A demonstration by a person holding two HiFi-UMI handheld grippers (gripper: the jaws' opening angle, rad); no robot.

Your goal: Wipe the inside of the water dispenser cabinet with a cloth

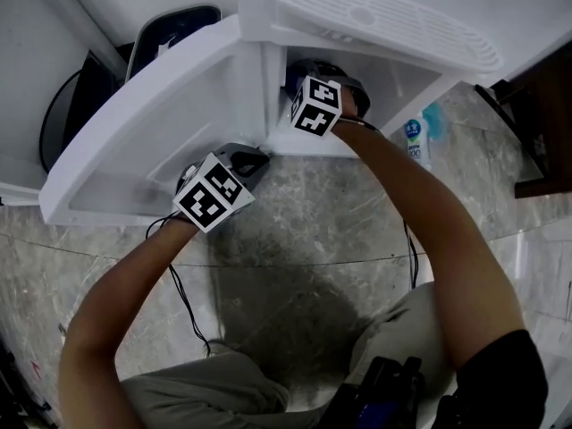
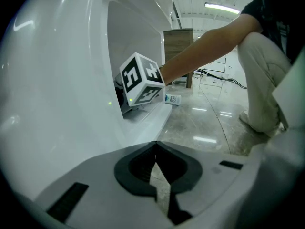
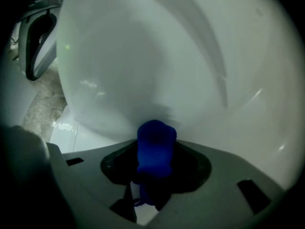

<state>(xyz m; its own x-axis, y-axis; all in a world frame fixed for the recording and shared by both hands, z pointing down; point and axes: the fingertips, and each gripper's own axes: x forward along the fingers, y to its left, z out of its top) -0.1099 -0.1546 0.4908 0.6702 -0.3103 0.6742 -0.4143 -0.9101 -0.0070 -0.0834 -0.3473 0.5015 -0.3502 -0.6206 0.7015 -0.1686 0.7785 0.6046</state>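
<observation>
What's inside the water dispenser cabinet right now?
The right gripper reaches in, shut on a blue cloth close to the white inner wall. The dispenser body and the arm cover the rest of the interior in the head view.

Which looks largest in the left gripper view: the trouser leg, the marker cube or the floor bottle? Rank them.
1. trouser leg
2. marker cube
3. bottle, which is farther off, so its true size is unsure

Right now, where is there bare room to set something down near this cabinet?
The marble floor between the open door and the person's legs is mostly bare. The cabinet opening is crowded: the right gripper holds a blue cloth inside it, with a bottle just beside it.
</observation>
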